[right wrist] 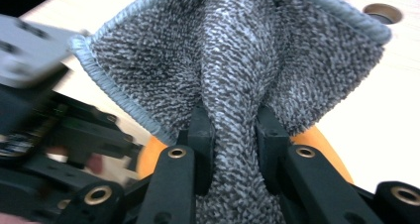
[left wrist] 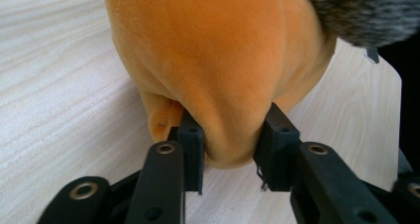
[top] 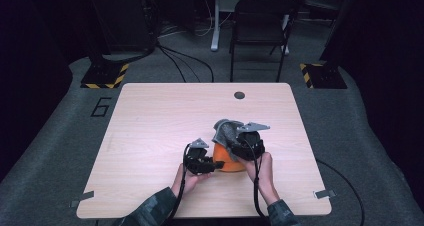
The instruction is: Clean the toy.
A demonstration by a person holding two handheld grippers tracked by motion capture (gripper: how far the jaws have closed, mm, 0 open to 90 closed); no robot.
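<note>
An orange cloth point(top: 228, 162) lies bunched on the wooden table point(top: 165, 111), near its front middle. My left gripper point(top: 215, 165) comes at it from the left; in the left gripper view its pads point(left wrist: 190, 135) pinch a fold of the orange cloth point(left wrist: 218, 50) low against the tabletop. A grey knitted cloth point(top: 225, 130) sits on top of the orange one. My right gripper point(top: 234, 142) is shut on a raised ridge of the grey cloth point(right wrist: 237, 50), whose stitched edge fans out above the jaws. Orange cloth point(right wrist: 322, 144) peeks out beneath it.
A round hole point(top: 239, 95) sits near the table's far edge. Metal clips point(top: 325, 193) mark the front corners. A folding chair point(top: 260, 21) and floor cables stand beyond the table. Bare wood spreads to the left and far side of the cloths.
</note>
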